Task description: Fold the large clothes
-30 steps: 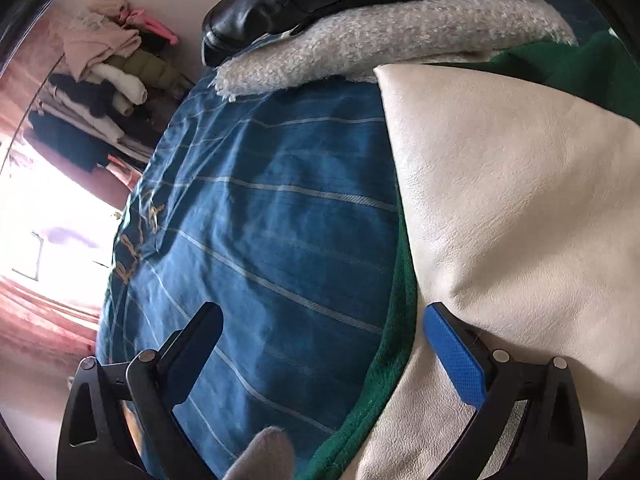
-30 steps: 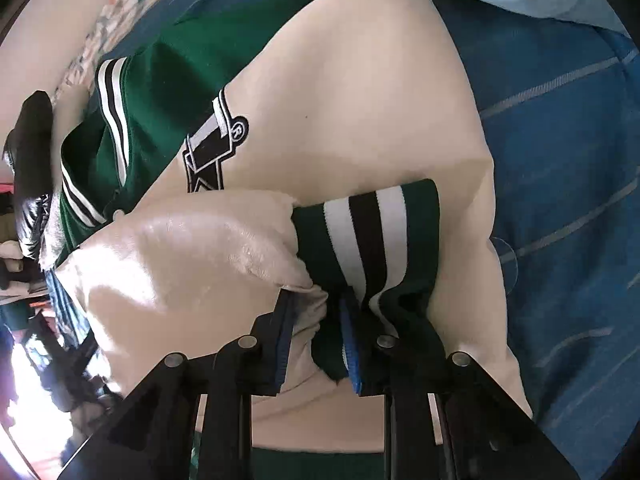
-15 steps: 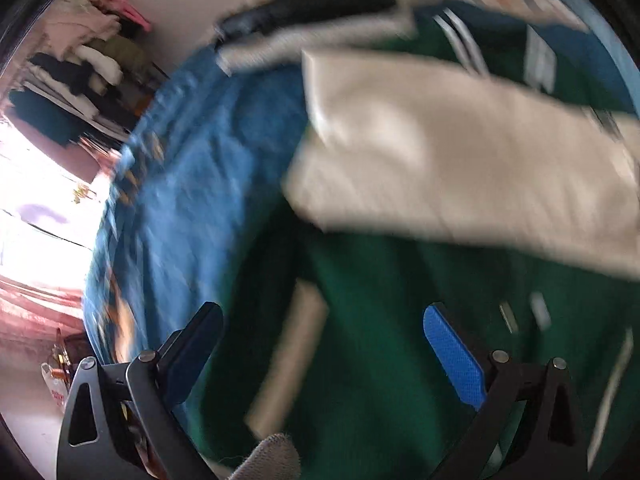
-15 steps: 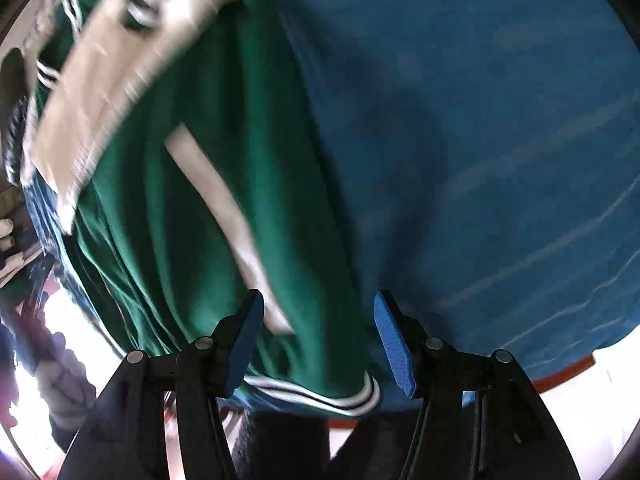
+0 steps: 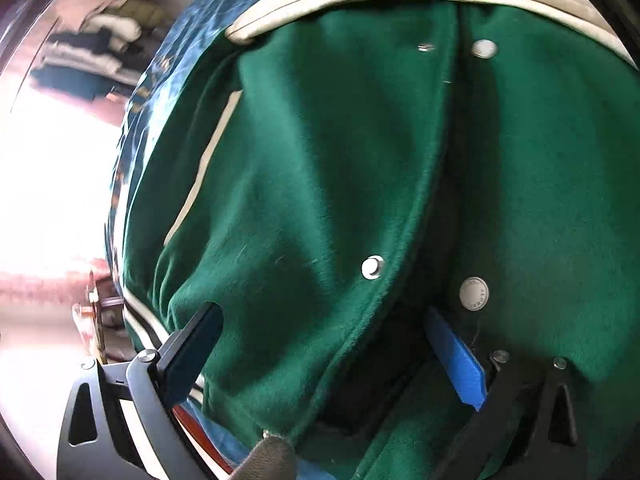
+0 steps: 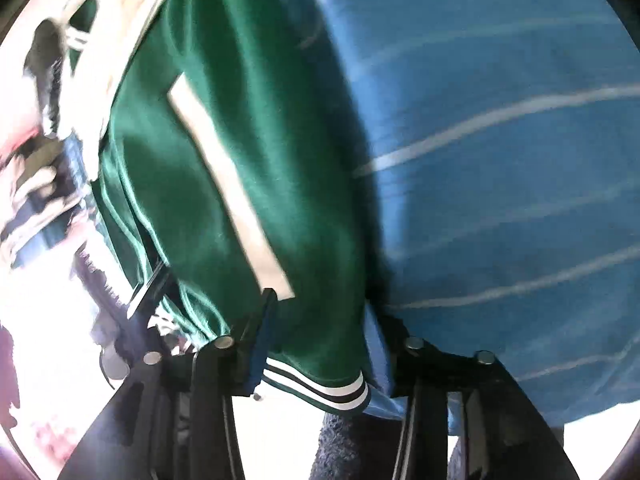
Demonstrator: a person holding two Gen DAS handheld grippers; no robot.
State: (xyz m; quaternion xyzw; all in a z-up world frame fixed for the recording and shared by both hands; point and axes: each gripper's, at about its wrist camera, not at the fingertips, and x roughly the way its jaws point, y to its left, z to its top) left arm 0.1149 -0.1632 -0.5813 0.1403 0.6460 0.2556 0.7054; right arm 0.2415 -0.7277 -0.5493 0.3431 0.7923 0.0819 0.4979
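Green jacket on striped blue bedspread; left hand-held gripper spread, right hand-held gripper spread around hem.

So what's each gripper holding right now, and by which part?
Nothing is clamped. The left gripper is open over the green jacket's snap-front edge; the right gripper is open, straddling its striped hem.

Both wrist views sit close over the jacket hem, facing forward past open fingers; right view adds bedspread. Jacket shared.
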